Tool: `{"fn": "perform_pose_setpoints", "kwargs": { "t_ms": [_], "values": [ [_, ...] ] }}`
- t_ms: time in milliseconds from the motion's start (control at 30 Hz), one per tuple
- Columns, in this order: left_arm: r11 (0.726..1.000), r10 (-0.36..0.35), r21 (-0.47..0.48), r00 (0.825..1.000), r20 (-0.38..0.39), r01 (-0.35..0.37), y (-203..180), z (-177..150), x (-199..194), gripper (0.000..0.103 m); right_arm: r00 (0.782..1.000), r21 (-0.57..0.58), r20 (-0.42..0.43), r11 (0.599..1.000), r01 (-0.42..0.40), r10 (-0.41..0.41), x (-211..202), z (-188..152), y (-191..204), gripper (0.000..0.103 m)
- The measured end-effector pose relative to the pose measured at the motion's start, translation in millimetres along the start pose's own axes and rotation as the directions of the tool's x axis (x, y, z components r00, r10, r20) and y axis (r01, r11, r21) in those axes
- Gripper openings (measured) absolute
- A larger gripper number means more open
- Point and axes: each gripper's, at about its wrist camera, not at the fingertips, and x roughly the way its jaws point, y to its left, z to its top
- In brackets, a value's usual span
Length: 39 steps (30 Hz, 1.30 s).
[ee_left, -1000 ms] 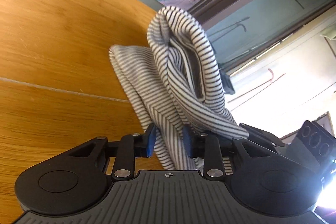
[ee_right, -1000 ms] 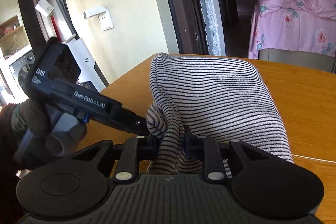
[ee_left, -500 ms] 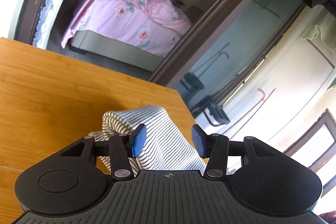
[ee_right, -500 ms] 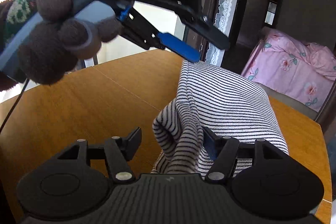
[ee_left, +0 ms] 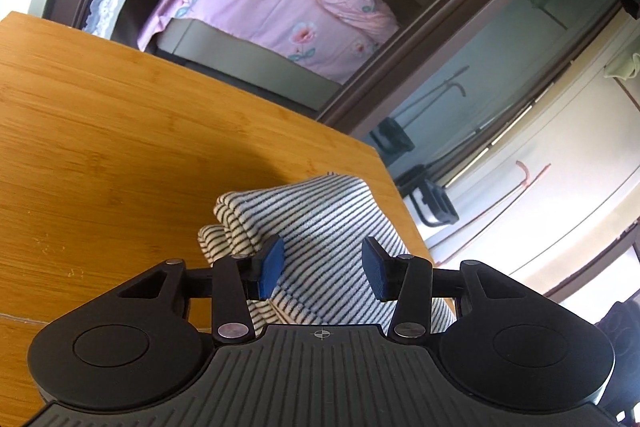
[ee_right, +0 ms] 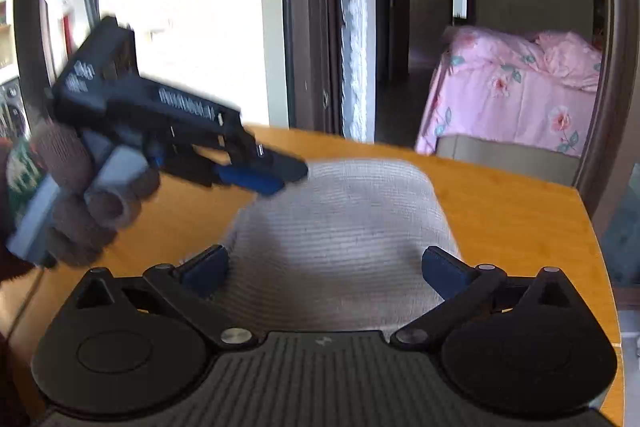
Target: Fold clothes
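Note:
A folded black-and-white striped garment (ee_left: 320,227) lies on the wooden table (ee_left: 120,131) near its right edge. My left gripper (ee_left: 322,269) hovers just above it, open, nothing between its blue pads. In the right wrist view the same garment (ee_right: 340,227) looks blurred and grey. My right gripper (ee_right: 324,265) stands wide open over its near end, holding nothing. The left gripper (ee_right: 256,175) shows there too, held by a gloved hand (ee_right: 80,195) above the garment's left side.
The table's right edge (ee_left: 396,187) runs close beside the garment, with floor and a chair beyond it. A bed with a pink floral cover (ee_right: 516,91) stands in the room behind. The table's far edge (ee_right: 480,163) lies past the garment.
Both grippers have let go of the striped garment and opened. It has dropped from a lifted bundle to a folded pile on the table. The right gripper opened wider in the last half second.

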Motion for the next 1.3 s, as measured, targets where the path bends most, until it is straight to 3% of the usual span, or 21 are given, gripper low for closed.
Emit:
{"fn": "perform_pose_setpoints", "kwargs": {
  "t_ms": [67,367,700,767,867,933,1000,1067,1267,1300],
  "values": [
    [1.000,-0.003,-0.004,1.000,-0.002,0.003,2.1,-0.2,1.6,0.048,0.999,-0.019,0.039,1.000,0.017,-0.016,-1.0,-11.0,8.8,0.103],
    [1.000,0.001,0.008,1.000,0.001,-0.001,2.5,-3.5,4.3,0.048,1.000,0.069,0.029,0.998,0.010,-0.012,-2.6,-10.6,4.9,0.103],
    [1.000,-0.011,0.003,1.000,0.003,0.011,5.4,-4.9,5.0,0.049,0.999,0.035,0.035,0.999,-0.007,0.006,-9.7,-7.0,7.3,0.103],
    [1.000,-0.009,0.007,1.000,0.003,0.009,5.3,-5.0,4.8,0.049,0.998,0.094,0.059,0.995,-0.037,0.032,-19.7,-2.5,-5.0,0.103],
    [1.000,-0.009,0.008,1.000,0.003,0.009,6.4,-5.3,5.2,0.049,0.995,0.208,0.095,0.978,-0.001,-0.019,-30.9,-2.6,-26.1,0.103],
    [1.000,-0.009,0.006,1.000,0.004,0.009,6.6,-5.3,6.0,0.049,0.997,0.244,0.052,0.969,0.040,-0.054,-26.1,-9.6,-34.4,0.103],
    [1.000,-0.010,0.006,1.000,0.004,0.009,6.5,-5.1,6.6,0.049,0.996,0.273,-0.046,0.958,0.085,-0.075,-11.4,-24.1,-37.3,0.103],
    [1.000,-0.010,0.007,1.000,0.002,0.010,6.4,-4.9,7.1,0.049,0.998,0.368,-0.050,0.929,0.050,-0.034,-9.0,-33.8,-43.1,0.103],
    [0.999,0.027,0.043,0.999,0.021,-0.027,-8.3,-8.5,-5.3,0.050,0.997,0.336,-0.053,0.940,0.065,-0.050,-5.8,-34.2,-37.1,0.103],
    [0.998,0.034,0.051,0.999,0.025,-0.036,-11.9,-9.4,-8.3,0.055,0.997,0.330,-0.051,0.941,0.069,-0.055,-5.7,-34.9,-36.1,0.103]
  ]
}}
